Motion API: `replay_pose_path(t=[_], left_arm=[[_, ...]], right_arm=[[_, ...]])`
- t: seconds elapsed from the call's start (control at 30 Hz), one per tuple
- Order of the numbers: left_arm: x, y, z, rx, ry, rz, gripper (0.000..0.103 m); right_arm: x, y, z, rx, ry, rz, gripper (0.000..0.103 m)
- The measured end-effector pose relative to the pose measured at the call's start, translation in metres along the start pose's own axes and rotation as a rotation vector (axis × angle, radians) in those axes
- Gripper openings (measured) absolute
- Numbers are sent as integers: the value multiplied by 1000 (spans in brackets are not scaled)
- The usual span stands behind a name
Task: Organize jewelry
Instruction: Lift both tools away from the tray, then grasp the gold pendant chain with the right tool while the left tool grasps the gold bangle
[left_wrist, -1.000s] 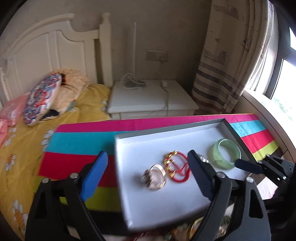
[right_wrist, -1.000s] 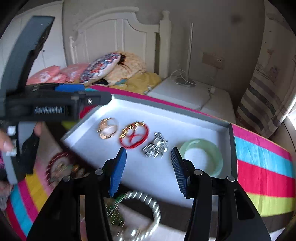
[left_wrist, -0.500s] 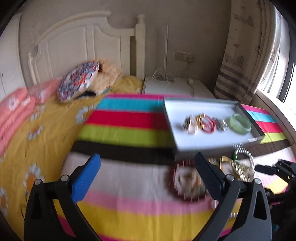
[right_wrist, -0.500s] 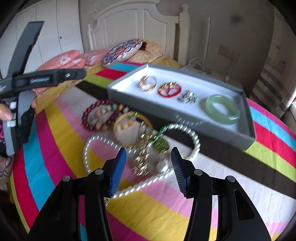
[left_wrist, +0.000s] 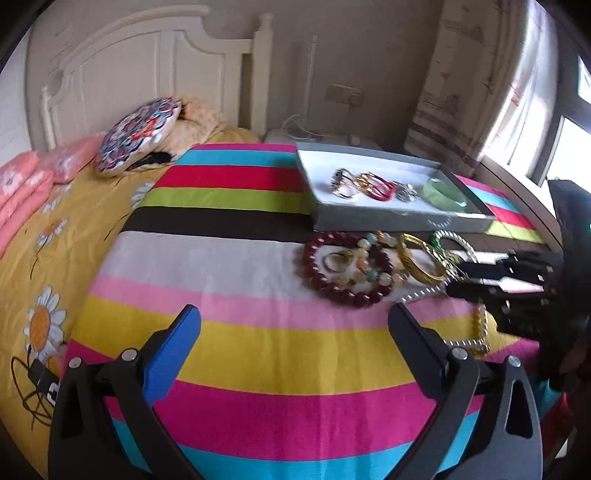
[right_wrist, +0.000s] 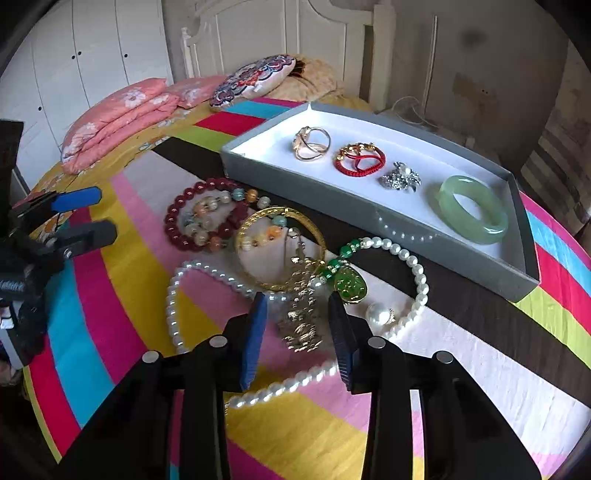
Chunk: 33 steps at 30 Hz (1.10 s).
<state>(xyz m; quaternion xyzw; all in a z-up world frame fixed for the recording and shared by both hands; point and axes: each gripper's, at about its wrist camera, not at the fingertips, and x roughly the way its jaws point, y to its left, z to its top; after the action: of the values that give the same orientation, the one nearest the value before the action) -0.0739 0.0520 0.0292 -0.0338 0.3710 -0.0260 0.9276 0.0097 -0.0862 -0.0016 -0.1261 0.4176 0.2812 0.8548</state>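
Note:
A grey tray (right_wrist: 258, 155) on the striped blanket holds a gold ring (right_wrist: 312, 147), a red cord bracelet (right_wrist: 360, 160), a silver brooch (right_wrist: 400, 181) and a green jade bangle (right_wrist: 472, 210). In front of it lies a tangle: a dark red bead bracelet (right_wrist: 177, 221), a gold bangle (right_wrist: 258, 218), a pearl necklace (right_wrist: 417, 273), a green pendant (right_wrist: 349, 286) and a gold chain ornament (right_wrist: 301, 325). My right gripper (right_wrist: 297, 312) straddles the gold ornament, its jaws closing, with gaps still showing at both pads. My left gripper (left_wrist: 293, 314) hangs wide open over bare blanket, left of the pile.
Pink folded quilts (right_wrist: 118, 114) and a patterned cushion (right_wrist: 255, 77) lie toward the white headboard (left_wrist: 147, 74). A white nightstand (left_wrist: 325, 138) stands behind the tray, with a curtain (left_wrist: 461, 92) and window at the right. The striped blanket (left_wrist: 258, 350) extends left of the pile.
Both grippers have drawn back from over the tray to the blanket. The left one swung left, sank and opened wider. The right one dropped onto the pile and its jaws narrowed around the gold ornament.

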Motion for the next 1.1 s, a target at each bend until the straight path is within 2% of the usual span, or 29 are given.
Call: replay_pose_path(t=[0.1,0.13,0.2,0.43,0.63,0.73,0.8,0.87,0.97,1.0,1.1], left_arm=[[2,-6,0,28,6,-3,100],[3,-6,0,30,9,-7,100],[6,-7,1,27,21,-3,100],[6,-8,2,32,17,-4,100],[7,-26,16,59,9,-99,96],[19,-36,25,86,25,-131,78],[31,-36,31,76,54,-157,58],[41,-32,35,49,81,-186,50],[51,-30,38,33,103,-186,33],[53,-31,38,36,105,-181,30],[50,-40,44,63,92,-191,30]], right_arm=[[1,2,0,-17,-3,-10,33],[1,3,0,-22,-6,-15,23],[-1,3,-1,-18,-12,-16,21],[-33,-1,-13,50,-111,-27,21],[-57,-5,-29,103,-158,-28,21],[-61,-6,-37,118,-157,-23,21],[-62,-7,-40,125,-158,-18,21],[-63,-7,-43,126,-159,-17,21],[-62,-6,-46,133,-162,-6,21],[-62,-6,-47,134,-163,-5,21],[-64,-6,-49,140,-176,-11,21]])
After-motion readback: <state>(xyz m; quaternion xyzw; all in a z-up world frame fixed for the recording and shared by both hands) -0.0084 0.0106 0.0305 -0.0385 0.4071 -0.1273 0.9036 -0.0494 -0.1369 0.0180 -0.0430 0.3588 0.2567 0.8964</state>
